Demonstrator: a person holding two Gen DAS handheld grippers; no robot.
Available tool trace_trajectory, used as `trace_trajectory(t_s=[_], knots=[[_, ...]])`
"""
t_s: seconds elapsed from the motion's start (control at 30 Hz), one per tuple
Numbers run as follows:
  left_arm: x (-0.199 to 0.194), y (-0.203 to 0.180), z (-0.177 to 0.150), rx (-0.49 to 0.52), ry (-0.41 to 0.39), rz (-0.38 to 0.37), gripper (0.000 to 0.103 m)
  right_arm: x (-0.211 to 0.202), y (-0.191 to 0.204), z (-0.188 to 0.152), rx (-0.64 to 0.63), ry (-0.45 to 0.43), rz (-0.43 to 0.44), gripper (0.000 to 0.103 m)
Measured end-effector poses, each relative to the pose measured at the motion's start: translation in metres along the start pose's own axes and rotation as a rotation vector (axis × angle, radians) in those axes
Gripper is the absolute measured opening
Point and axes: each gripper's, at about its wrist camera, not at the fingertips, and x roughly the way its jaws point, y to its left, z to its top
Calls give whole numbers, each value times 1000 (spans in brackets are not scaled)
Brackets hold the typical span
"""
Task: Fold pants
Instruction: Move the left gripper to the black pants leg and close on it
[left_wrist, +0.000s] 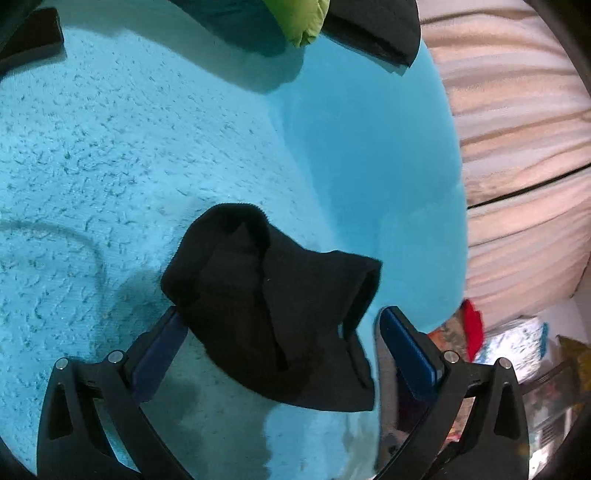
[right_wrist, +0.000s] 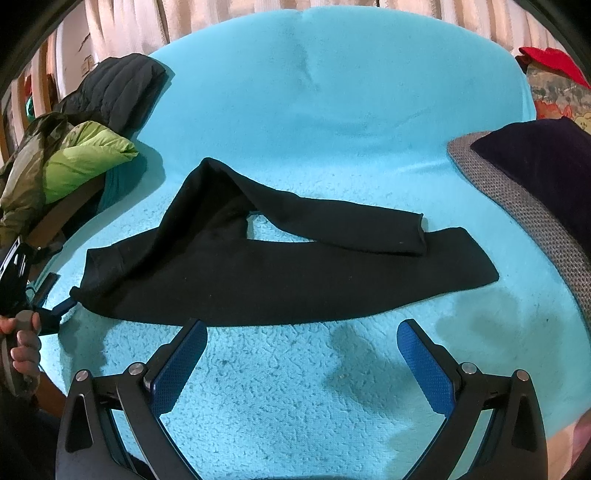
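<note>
Blue pads of the right gripper (right_wrist: 302, 363) are what sits closest to the lens in the right wrist view, spread wide with nothing between them, just fuzzy turquoise blanket (right_wrist: 332, 92) underneath. Black pants (right_wrist: 236, 269) lie flat right ahead of its fingertips, stretched sideways across the view, lower edge just beyond the left pad. One leg is flopped diagonally over the other, so the two cuffs off to the front-right don't line up at all.

Left gripper (left_wrist: 282, 326) is spread too, and a bunched black end of the pants sits right between and just ahead of its pads. Can't tell if either pad is really touching the cloth, but it's definitely not clamped on anything.

Stuff I'd worry about from here:
- if the left one closes on that crumpled wad it'll probably catch only one layer, or a random fold, and the rest drops when lifted
- right gripper diving at the near edge could pinch the blanket pile along with the fabric, since it's thin cloth lying flat on a shaggy surface
- folding without sorting the crossed leg first bakes the twist in and you get a lumpy, skewed fold
- green jacket (right_wrist: 85, 162) and dark puffer jacket (right_wrist: 122, 88) are piled off to the front-left, near the waist end, so dragging that way could snag them
</note>
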Motion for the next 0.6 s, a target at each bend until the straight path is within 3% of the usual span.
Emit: trace_trajectory(t_s=[0.13,0.2,0.27,0.3,0.33,0.47,0.6], knots=[[-1,4,7,-43,2,-63,103,0,1,0,-7,0,-3,103],[2,2,9,-18,10,1,93,0,2,0,-10,3,-4,103],[8,1,7,16,27,126,59,0,1,0,-6,1,-3,103],[11,0,5,42,38,213,49,-1,0,0,-3,1,-3,103],[12,0,5,56,38,243,36,-1,0,0,0,0,-3,103],[16,-2,7,67,35,265,34,-1,-3,0,14,-1,12,103],[25,-13,5,95,37,264,46,-11,-43,9,146,-48,103,101]])
